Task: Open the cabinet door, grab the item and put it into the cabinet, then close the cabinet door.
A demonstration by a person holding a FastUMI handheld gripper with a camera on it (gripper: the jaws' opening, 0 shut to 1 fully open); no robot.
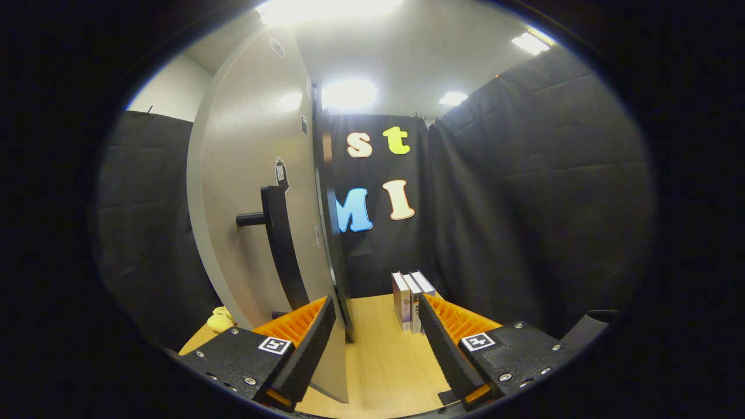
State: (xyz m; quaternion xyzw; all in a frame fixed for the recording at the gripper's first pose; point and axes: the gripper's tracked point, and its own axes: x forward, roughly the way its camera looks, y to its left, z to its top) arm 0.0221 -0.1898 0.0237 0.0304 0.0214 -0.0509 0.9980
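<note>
A grey cabinet door (250, 192) stands swung out, seen nearly edge-on just ahead of my left finger. Its long black bar handle (282, 244) juts from the door face above that finger. My gripper (375, 305) is open, and the door's free edge (333, 244) runs down close to the left finger (302, 343), with nothing pressed between the fingers. A few upright books (410, 299) stand on the wooden table (381, 355) just beyond the right finger (448, 343). A small yellow soft item (221, 319) lies on the table behind the door, left of the left finger.
Black cloth walls close the booth at the back and on both sides. A dark rounded object (596, 323) sits low at the right beside the right finger. Bare table shows between the fingers.
</note>
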